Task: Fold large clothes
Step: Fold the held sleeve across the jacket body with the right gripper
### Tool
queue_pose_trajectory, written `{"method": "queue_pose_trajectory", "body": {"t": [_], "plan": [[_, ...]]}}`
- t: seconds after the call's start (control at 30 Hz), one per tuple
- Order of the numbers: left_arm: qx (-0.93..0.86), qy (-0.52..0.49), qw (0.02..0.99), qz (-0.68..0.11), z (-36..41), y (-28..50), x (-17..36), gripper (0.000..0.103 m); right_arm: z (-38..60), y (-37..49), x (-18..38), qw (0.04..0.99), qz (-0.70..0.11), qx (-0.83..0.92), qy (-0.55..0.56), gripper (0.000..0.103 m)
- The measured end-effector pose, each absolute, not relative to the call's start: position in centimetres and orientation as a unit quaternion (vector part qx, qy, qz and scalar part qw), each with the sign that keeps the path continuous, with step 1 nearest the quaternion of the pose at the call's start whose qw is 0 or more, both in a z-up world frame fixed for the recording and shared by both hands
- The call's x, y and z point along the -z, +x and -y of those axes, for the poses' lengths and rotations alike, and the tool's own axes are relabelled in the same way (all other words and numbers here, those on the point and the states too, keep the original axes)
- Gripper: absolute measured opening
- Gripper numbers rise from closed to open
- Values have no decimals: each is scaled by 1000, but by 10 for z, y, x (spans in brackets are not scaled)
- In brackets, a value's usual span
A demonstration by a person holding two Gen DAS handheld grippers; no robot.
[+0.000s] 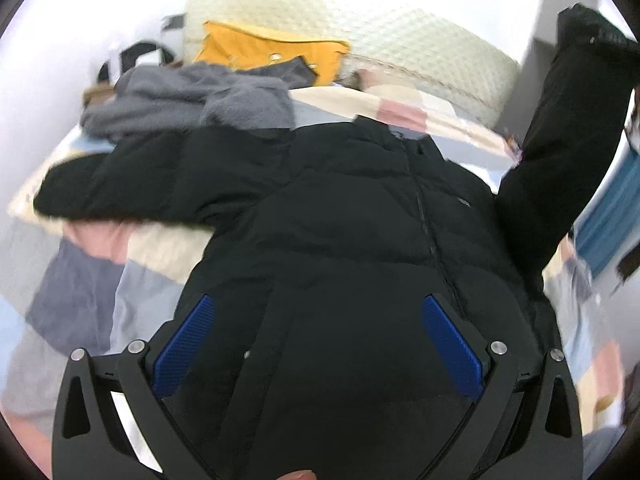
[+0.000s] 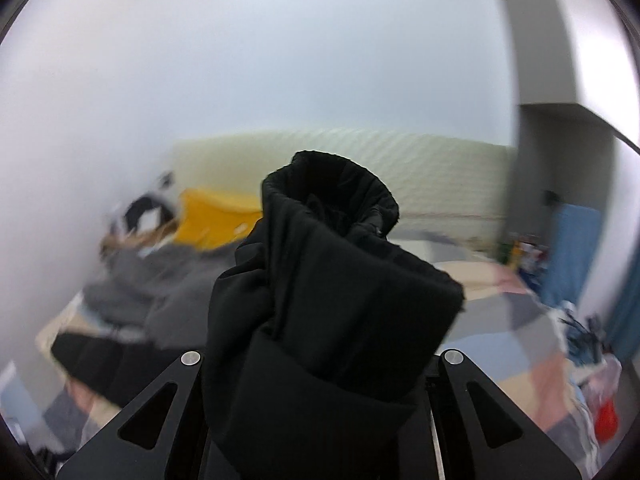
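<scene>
A black puffer jacket (image 1: 352, 216) lies front up on a patchwork bed cover (image 1: 84, 280), its left sleeve (image 1: 120, 184) stretched out to the left. My left gripper (image 1: 318, 316) is open, its blue pads (image 1: 184, 344) spread wide just above the jacket's lower body. The jacket's right sleeve (image 1: 560, 140) is lifted up at the right. In the right wrist view my right gripper (image 2: 320, 360) is shut on that black sleeve (image 2: 328, 280), whose cuff (image 2: 332, 188) stands up in front of the camera and hides the fingertips.
A grey fleece garment (image 1: 192, 100) lies at the head of the bed beside a yellow bag (image 1: 272, 48) and a cream quilted headboard (image 1: 420, 52). A blue curtain (image 2: 576, 248) and clutter (image 2: 600, 400) stand to the right of the bed.
</scene>
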State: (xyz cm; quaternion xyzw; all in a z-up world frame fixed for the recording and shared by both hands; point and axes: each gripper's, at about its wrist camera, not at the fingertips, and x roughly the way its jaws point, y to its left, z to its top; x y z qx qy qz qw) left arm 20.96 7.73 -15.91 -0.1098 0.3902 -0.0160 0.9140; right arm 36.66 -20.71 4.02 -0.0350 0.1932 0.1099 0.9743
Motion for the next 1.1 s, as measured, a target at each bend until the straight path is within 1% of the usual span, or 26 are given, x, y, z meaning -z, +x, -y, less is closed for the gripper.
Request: {"method": "queue_pose_trajectory", "body": {"t": [0.17, 0.33, 0.53, 0.63, 0.73, 0.83, 0.9, 0.93, 0.97, 1.0, 1.03, 1.07, 1.1], "plan": [[-14, -116, 917, -382, -99, 204, 158, 103, 117, 389, 21, 954, -235, -169, -69, 13], [-22, -126, 916, -381, -111, 203, 160, 103, 35, 402, 99, 932, -282, -208, -98, 14], [-26, -132, 914, -383, -119, 204, 164, 103, 1, 402, 193, 917, -322, -210, -102, 14], [-25, -131, 912, -387, -121, 208, 170, 103, -8, 399, 231, 909, -336, -209, -131, 14], [-21, -139, 909, -393, -124, 211, 174, 103, -5, 400, 252, 906, -348, -209, -122, 14], [-28, -134, 908, -397, -124, 215, 178, 103, 1, 404, 254, 907, -351, -208, -105, 14], [-33, -135, 904, -403, -126, 218, 182, 103, 2, 403, 251, 908, -349, -211, -98, 17], [-34, -136, 904, -405, -127, 219, 184, 103, 4, 402, 248, 908, -348, -214, -95, 23], [-35, -135, 903, -406, -127, 221, 184, 103, 5, 401, 244, 907, -346, -221, -90, 34], [-36, -134, 903, -406, -127, 221, 185, 103, 6, 398, 238, 907, -344, -226, -87, 42], [-38, -132, 904, -406, -127, 221, 185, 103, 7, 395, 233, 906, -341, -238, -78, 61], [-38, -130, 905, -404, -126, 220, 184, 103, 8, 391, 228, 905, -338, -251, -70, 76], [-38, -129, 905, -403, -126, 220, 183, 103, 9, 387, 221, 906, -331, -257, -66, 77]]}}
